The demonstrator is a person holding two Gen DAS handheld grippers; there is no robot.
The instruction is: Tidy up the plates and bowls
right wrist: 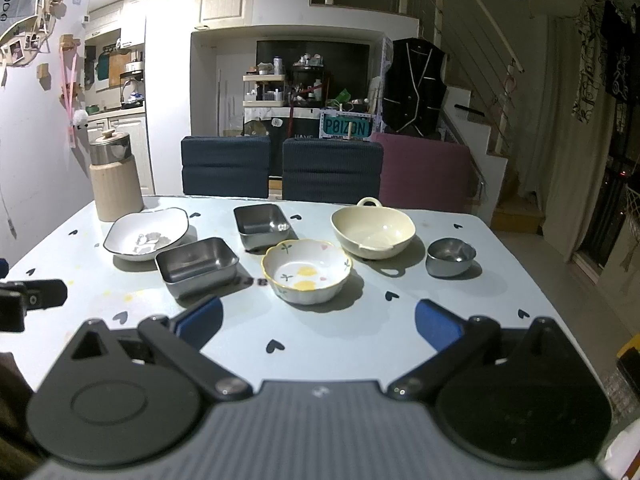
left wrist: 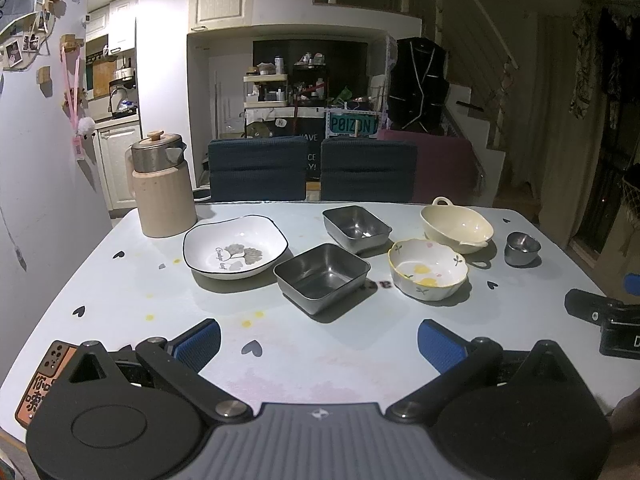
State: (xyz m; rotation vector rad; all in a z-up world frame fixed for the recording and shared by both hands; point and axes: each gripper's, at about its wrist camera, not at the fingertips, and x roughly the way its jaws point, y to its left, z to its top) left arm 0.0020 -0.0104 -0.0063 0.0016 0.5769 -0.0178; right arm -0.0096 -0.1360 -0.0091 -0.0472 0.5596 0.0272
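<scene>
1. Steel and ceramic dishes lie unsorted on the table (left wrist: pixel 120 296); none is stacked, so the task reads as barely begun.
2. Left gripper (left wrist: pixel 319 344) hovers over the near edge, fingers spread wide and holding nothing. Right gripper (right wrist: pixel 319 322) is in the same condition: wide apart, empty, near edge.
3. Dish positions: white plate (left wrist: pixel 235 246) far left, just beside the jug (left wrist: pixel 162 188); near steel tray (left wrist: pixel 322 276) at centre, far steel tray (left wrist: pixel 356 226) beyond it; flowered bowl (right wrist: pixel 306 270) right of centre, cream bowl (right wrist: pixel 372 230) beyond it, small steel cup (right wrist: pixel 450 256) at far right. All stand apart and upright.
4. Judgement on the step in hand: a first pick has yet to be chosen. Nesting like with like looks soundest: one steel tray into the other, the flowered bowl into the cream bowl.
5. Advice: pinch one rim wall between the pads, lift level, and lower squarely. Steel walls look slick, so a firm bite seems prudent. The flowered bowl sits nearest the right gripper; the near tray suits the left.
6. Surface: pale blue tabletop printed with dark hearts, some yellow spots, flat and uncluttered near the grippers.
7. Room: dim home interior; two dark blue chairs (right wrist: pixel 226 166) and a pink one at the far edge, kitchen units far left, staircase right, cluttered shelving behind.
</scene>
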